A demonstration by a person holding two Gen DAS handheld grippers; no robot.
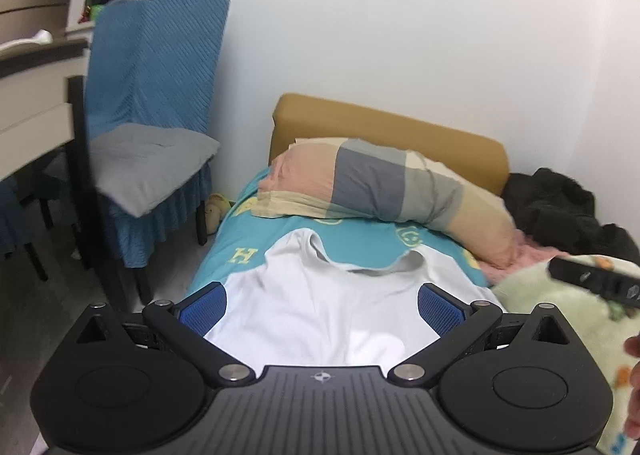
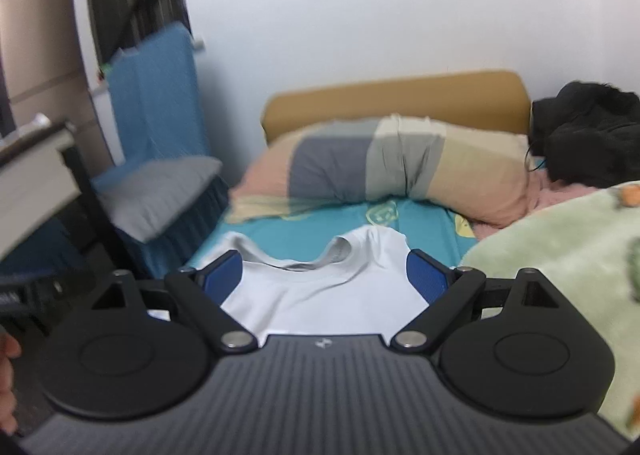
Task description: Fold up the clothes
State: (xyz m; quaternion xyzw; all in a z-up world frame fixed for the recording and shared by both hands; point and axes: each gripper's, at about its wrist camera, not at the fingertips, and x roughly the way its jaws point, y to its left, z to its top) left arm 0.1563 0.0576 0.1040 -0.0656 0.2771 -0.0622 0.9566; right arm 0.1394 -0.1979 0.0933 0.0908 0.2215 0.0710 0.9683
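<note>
From the left wrist camera, the left claw [image 1: 322,305] stands wide, its two blue pads [image 1: 203,307] well apart and holding nothing, with a white T-shirt [image 1: 320,295] spread flat below and ahead of it on a bed covered by a turquoise sheet [image 1: 248,235]. The shirt's neckline [image 1: 360,265] lies just beyond the pads, pointing away from the claw toward a patchwork pillow [image 1: 380,187] and a tan headboard [image 1: 384,127] farther off. To the left of the claw stands a chair [image 1: 156,115] in a blue cover with a grey cushion [image 1: 148,163] on its seat. To the right, a pale green blanket [image 1: 560,307] lies beside the shirt, dark clothing [image 1: 560,207] is heaped beyond it, and the black tip of the right claw [image 1: 596,279] shows at the frame's edge. From the right wrist camera, which is somewhat blurred, the right claw [image 2: 334,275] is also spread wide and empty, its blue pads [image 2: 426,281] flanking the T-shirt [image 2: 320,303], whose collar [image 2: 320,259] sits just ahead between them. The pillow [image 2: 392,171] and headboard [image 2: 400,99] lie beyond, the chair [image 2: 156,95] to the left, and the green blanket [image 2: 560,243] close on the right, with the dark clothing [image 2: 592,135] behind it. Part of a hand [image 2: 6,375] shows at the far left edge.
</note>
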